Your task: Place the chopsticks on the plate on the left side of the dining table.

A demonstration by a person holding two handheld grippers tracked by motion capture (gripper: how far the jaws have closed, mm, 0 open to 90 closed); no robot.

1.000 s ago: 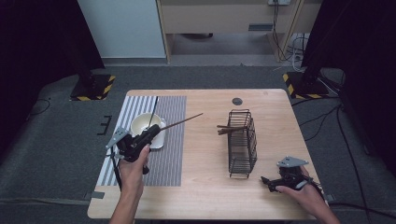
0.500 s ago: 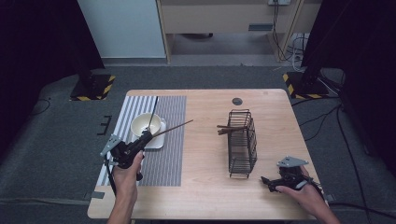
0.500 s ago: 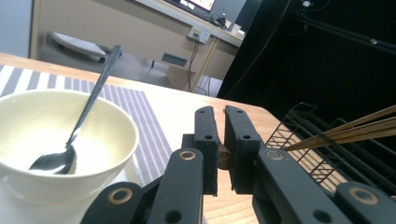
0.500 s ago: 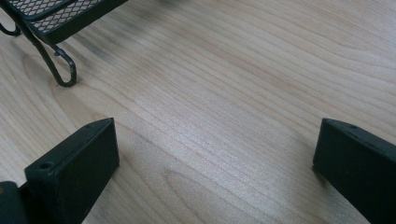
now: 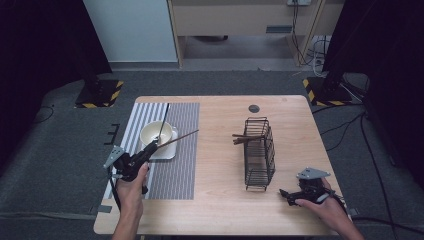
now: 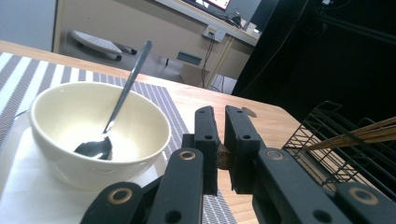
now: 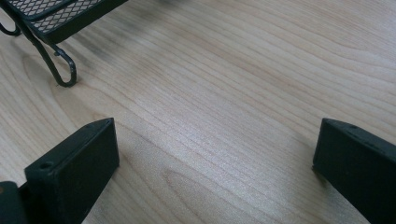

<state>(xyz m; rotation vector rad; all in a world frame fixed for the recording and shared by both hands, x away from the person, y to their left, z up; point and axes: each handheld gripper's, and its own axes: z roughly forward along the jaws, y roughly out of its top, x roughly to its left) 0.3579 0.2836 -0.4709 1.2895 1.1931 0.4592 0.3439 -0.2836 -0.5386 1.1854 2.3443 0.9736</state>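
My left gripper (image 5: 151, 146) is shut on one end of a brown chopstick (image 5: 178, 137), which points right and away over the striped placemat (image 5: 181, 165). In the left gripper view the chopstick's end (image 6: 224, 157) sits pinched between the jaws of the left gripper (image 6: 217, 117). Just beyond stands a cream bowl (image 5: 151, 135) (image 6: 56, 116) with a metal spoon (image 5: 163, 120) (image 6: 127, 86) leaning in it. A black wire basket (image 5: 260, 155) (image 6: 336, 144) holds more chopsticks (image 5: 245, 138) (image 6: 362, 132). My right gripper (image 5: 286, 197) (image 7: 215, 149) rests open on the table, below and right of the basket.
The bowl sits on a white square plate (image 5: 167, 151) on the placemat. A small dark round disc (image 5: 254, 108) lies near the wooden table's (image 5: 220, 205) far edge. Dark carpet surrounds the table.
My left hand has moved toward the near left and lower, carrying the chopstick with it. The right hand has kept still.
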